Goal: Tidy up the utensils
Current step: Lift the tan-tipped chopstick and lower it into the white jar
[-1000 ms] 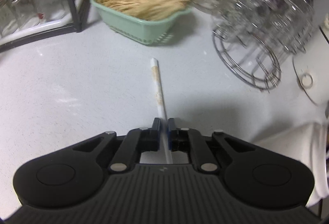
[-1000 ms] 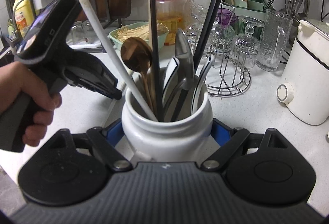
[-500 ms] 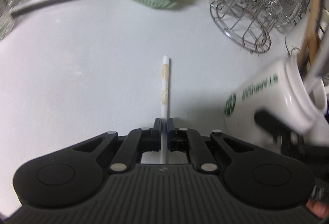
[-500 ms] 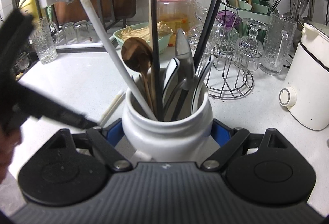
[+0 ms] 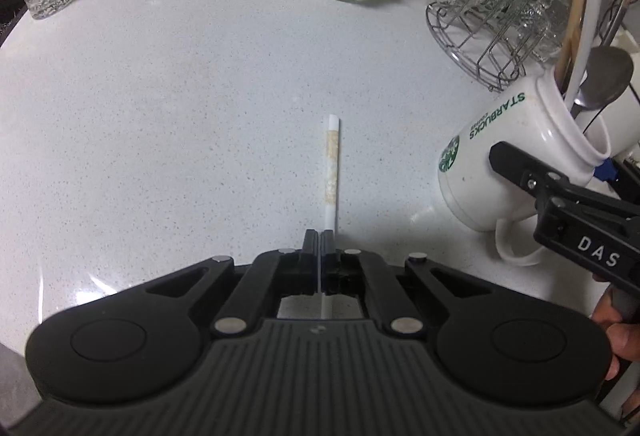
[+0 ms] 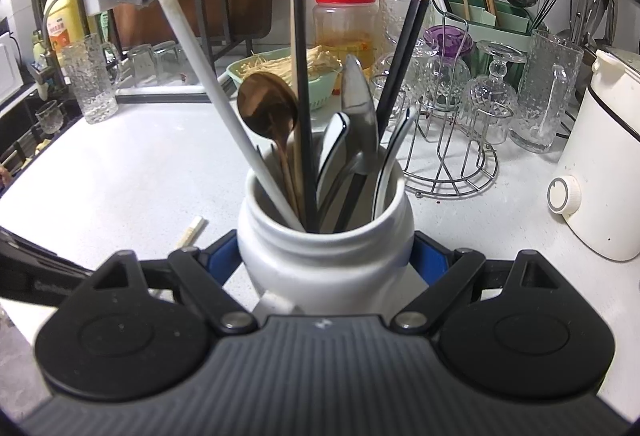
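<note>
The left gripper, black ribbed plastic, is clenched on the near end of a slim white chopstick with a pale yellow pattern, its far tip lying on the speckled white counter. The right gripper grasps a glossy white ceramic mug packed with a bronze spoon, steel spoons and black chopsticks; its base is hidden, and beyond stands a wire rack of cut glasses

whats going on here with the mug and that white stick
A person is sorting utensils with a gripper in each hand. The right gripper is clamped on a white mug packed with spoons and chopsticks. The left gripper is shut on the near end of a white chopstick that lies on the counter, left of the mug, not yet in it.
</note>
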`<state>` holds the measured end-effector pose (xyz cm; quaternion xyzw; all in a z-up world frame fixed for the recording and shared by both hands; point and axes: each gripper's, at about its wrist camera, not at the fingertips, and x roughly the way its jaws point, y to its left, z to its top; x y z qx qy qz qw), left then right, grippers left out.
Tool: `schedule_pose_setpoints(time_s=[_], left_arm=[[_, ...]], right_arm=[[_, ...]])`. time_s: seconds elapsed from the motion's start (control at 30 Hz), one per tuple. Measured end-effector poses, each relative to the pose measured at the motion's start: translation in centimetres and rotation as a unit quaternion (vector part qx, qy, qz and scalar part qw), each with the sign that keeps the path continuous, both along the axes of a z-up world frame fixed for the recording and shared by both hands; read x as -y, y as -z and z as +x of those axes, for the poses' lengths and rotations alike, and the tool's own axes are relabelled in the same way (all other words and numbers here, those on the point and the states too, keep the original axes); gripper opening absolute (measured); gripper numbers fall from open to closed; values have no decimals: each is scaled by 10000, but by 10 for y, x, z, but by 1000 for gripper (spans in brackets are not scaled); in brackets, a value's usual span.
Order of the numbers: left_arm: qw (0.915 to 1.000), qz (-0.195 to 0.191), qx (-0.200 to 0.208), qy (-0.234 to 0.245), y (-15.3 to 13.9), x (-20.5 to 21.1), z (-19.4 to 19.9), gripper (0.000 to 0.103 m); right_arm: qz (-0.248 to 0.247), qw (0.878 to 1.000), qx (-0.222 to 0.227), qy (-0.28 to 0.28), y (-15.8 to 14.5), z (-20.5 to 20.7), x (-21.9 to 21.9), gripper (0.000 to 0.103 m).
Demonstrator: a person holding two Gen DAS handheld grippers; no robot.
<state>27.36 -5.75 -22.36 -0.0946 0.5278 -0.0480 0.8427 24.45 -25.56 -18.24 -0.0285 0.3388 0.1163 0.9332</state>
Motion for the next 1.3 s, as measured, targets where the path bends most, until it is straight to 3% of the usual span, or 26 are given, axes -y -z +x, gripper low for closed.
schedule_pose_setpoints(time_s=[0.2,0.3,0.33,0.37,0.53,0.83,0.97,1.1,1.3], left_arm=[[9991,-381,-189,-37,-12,-25,-37,5],[9979,-535,-352,-50,-13,-34,-67,25],[9976,-577,-371,-91,-13,-37,-78,38],[9974,-593,-393,-125,-14,-39,-86,43],[9969,-584,-516,140,-15,-31,-116,43],[9950,-663,-732,119,12,-13,-115,42],[9956,-649,-663,130,18,-8,-115,31],[9952,-723,-656,116,18,-9,-105,26],[9953,-507,-771,291,21,0,-93,19]], right_arm=[[3,10000,-22,-56,0,3,2,91],[15,9999,-19,-100,0,3,2,91],[18,9999,-15,-112,0,3,2,91],[20,9999,-8,-119,0,2,2,91],[44,9999,3,-130,1,2,0,91],[44,9999,18,-156,1,1,-5,90],[50,9999,27,-158,2,0,-5,91],[51,9999,30,-154,2,0,-5,91],[-9,9999,-35,-132,0,1,-8,91]])
